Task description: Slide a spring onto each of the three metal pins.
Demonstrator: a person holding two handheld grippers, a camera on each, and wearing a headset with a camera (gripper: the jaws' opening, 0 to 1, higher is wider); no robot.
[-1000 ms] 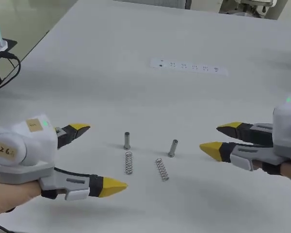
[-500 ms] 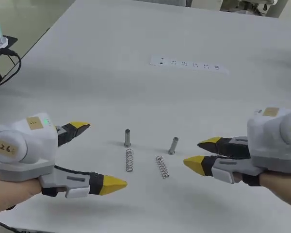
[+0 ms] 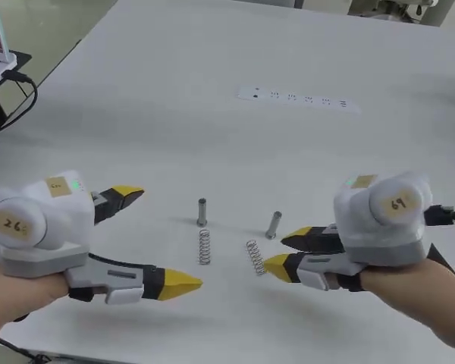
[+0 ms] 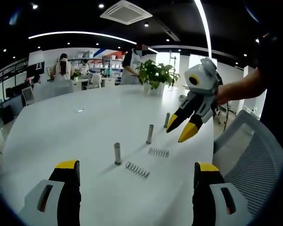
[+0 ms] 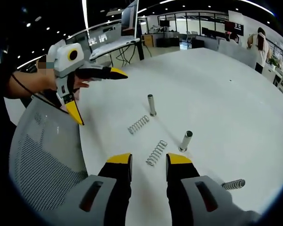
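On the white tabletop we list two pins, upright and well apart from each other. Two springs lie flat, one just in front of each pin, neither on a pin. A third spring lies off to the right in the right gripper view. A third pin stands just beside the other tool's tips in the left gripper view. A white power strip lies farther back.

Writing: we read "26" on a tan sticker on the left hand-held gripper, and "69" on the round cap of the right hand-held gripper.

Jaws:
- Left: wide apart, holding nothing, to the left of the pins.
- Right: a narrow gap, holding nothing, tips just beside the right-hand spring.

Change over the last second: the right hand-held gripper has come in from the right edge to the springs. We find the left one, the pins and the springs placed as before.
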